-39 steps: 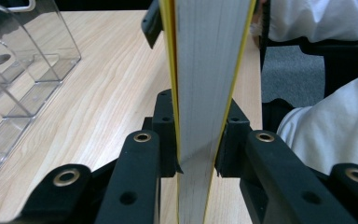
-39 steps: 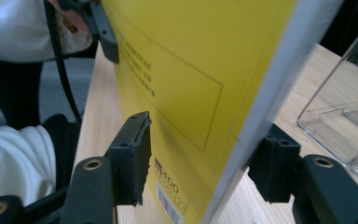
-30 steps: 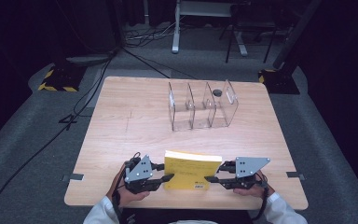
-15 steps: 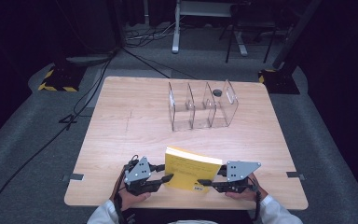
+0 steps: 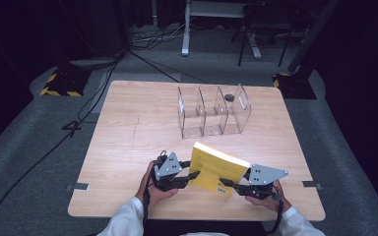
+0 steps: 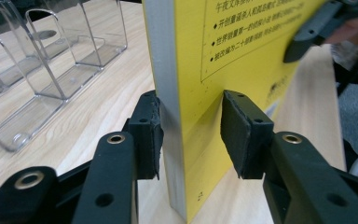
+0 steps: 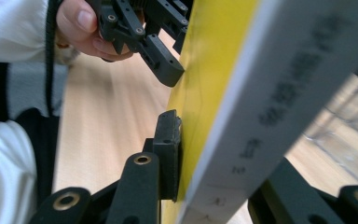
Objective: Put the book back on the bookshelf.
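both grippers meet at one yellow book (image 5: 215,169), which we see raised off the surface (image 5: 128,132) near its front edge, standing tilted between our hands. after that opening, we go by size. the surface is a pale wooden top, bare over most of its left half. toward its far side stands a clear plastic organizer (image 5: 213,111) with upright dividers forming open compartments; a small dark round object (image 5: 229,98) sits by its far wall, and we cannot tell whether it is inside or behind. the organizer is well apart from the book.

the book shows its yellow cover with printed text in the left gripper view (image 6: 242,56), and a grey spine along its left edge.

our left gripper (image 5: 187,178) comes at the book's left edge. in the left gripper view (image 6: 196,135) its jaws sit spread: one pad touches the spine side, while the other stands off the cover with a visible gap, so it is not pinching.

our right gripper (image 5: 229,184) is at the book's lower right corner. in the right gripper view (image 7: 200,158) one pad presses flat on the yellow cover; the other jaw is hidden behind the book, which looks pinched between them.
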{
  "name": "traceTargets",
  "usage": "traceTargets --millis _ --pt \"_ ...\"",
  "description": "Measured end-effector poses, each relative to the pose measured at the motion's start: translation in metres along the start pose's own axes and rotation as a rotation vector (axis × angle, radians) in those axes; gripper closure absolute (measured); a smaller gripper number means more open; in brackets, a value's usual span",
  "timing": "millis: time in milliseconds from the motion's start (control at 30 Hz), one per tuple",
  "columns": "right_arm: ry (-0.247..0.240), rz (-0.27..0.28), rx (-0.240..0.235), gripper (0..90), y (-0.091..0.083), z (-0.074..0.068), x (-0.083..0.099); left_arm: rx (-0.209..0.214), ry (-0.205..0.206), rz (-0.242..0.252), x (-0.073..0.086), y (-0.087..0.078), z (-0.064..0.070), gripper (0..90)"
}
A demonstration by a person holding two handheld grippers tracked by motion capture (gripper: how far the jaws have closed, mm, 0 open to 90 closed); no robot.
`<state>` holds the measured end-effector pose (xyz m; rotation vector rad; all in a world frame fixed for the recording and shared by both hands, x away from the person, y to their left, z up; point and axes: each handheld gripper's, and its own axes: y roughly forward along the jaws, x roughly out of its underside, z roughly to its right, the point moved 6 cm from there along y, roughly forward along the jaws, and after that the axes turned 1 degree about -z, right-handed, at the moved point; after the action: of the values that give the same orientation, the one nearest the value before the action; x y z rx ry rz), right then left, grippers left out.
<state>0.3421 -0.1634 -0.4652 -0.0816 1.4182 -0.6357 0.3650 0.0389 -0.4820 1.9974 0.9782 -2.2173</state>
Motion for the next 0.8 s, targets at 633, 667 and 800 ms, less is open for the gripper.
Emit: traceTargets --millis 633,667,800 --pt "0.085 0.031 0.076 75.9 -0.013 0.023 0.005 -0.060 -0.023 -0.035 -0.006 0.010 -0.014 48.9" --pt "0.080 0.030 0.080 75.9 -0.012 0.023 0.004 -0.076 -0.022 -0.047 -0.002 0.005 -0.015 46.8" --pt "0.089 0.029 0.098 75.9 -0.014 0.024 0.004 -0.145 -0.058 -0.102 0.015 -0.017 -0.017 33.7"
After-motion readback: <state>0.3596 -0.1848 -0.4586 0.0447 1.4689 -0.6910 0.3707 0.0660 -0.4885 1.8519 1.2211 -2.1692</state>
